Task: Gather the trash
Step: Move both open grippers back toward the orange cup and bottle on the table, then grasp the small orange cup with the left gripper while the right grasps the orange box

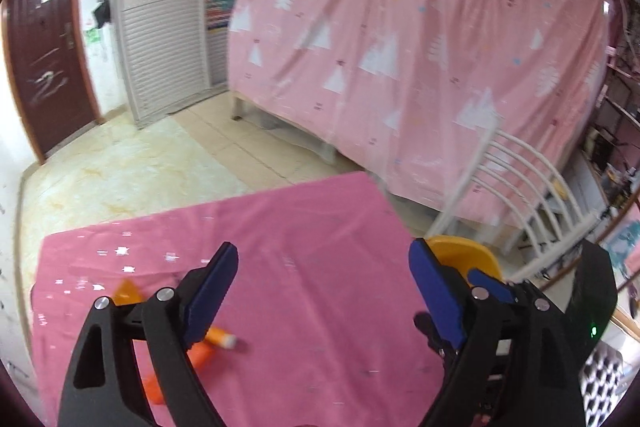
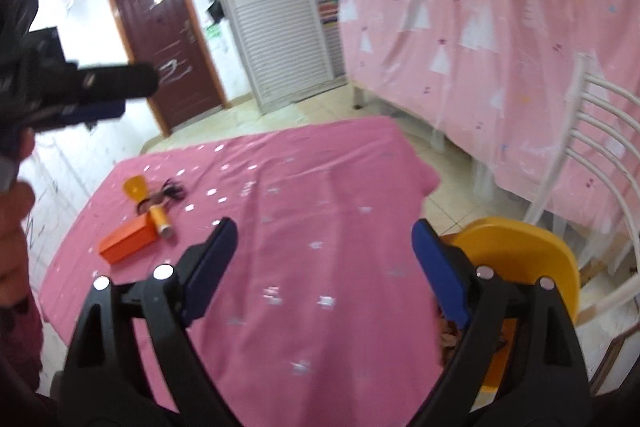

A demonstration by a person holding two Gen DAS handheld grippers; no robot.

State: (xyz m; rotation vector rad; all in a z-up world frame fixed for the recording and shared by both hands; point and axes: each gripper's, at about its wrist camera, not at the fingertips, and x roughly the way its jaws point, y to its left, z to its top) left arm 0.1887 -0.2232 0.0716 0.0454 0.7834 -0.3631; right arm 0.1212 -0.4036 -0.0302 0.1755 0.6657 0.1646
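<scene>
**Both grippers empty above the worktop, trash at the far left**

The left gripper (image 1: 320, 291) was seen with its jaws spread wide and nothing between them; only pink cloth (image 1: 304, 247) showed in the gap. The right gripper (image 2: 322, 267) was in the same condition: jaws wide apart, nothing held.

The worktop was covered by the pink cloth (image 2: 320, 187), printed with small white marks. Trash was grouped near the left edge in the right wrist view: an orange box (image 2: 127, 241), an orange tube (image 2: 160, 221) lying just beside it at its far end, a yellow scrap (image 2: 135, 189) beyond them, and a dark tangled item (image 2: 170, 193) next to the scrap. What the tangle was could not be told. In the left wrist view the box (image 1: 200, 357) and tube (image 1: 222, 338) were partly hidden behind the left finger.

A yellow bin (image 2: 532, 255) was located off the worktop's right edge, partly behind the right finger, with brownish contents inside; these were too blurred to identify. A white chair (image 2: 600, 147) stood past the bin, in front of a hanging pink sheet (image 2: 500, 7). A brown door (image 2: 160, 39) was visible in the far wall.

The left gripper (image 2: 92, 87) was also seen at the left edge of the right wrist view, blurred.
</scene>
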